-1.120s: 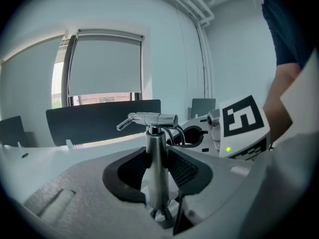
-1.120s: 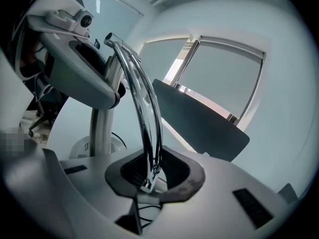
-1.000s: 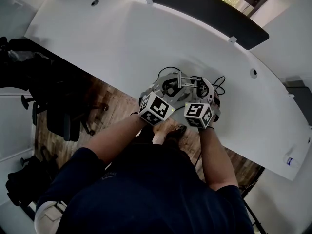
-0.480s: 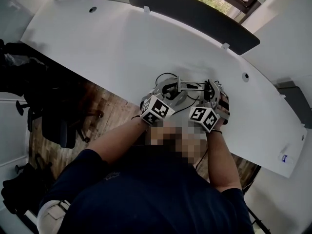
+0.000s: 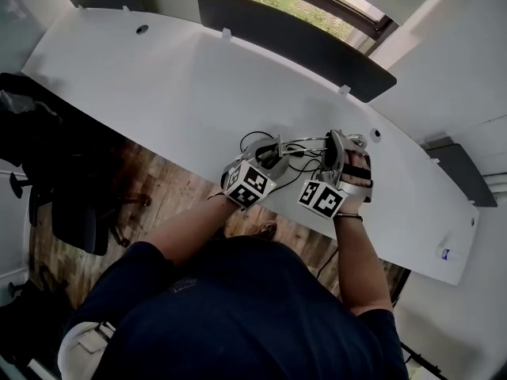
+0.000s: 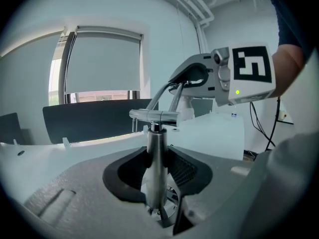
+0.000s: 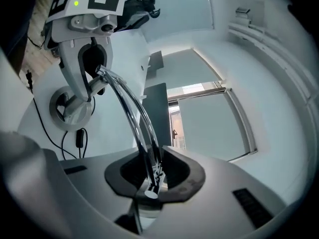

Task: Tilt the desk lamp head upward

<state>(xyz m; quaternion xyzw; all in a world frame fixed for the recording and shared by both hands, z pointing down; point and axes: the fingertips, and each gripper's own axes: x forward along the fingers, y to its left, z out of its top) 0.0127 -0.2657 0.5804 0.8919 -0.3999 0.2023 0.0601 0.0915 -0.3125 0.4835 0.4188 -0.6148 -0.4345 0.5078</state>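
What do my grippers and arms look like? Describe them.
Both the left gripper and right gripper have light grey bodies, black pads, a black cable over each and a white cube of black square markers. The right's jaws are opening, the lamp's chrome rods between them. The sleeves are short, dark navy.

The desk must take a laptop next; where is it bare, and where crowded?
The desk is bare all along its left stretch, between the front edge and the dark screen, and again on the right, from the cable hole to the small label. Crowded only mid-front, around the lamp and its cable.
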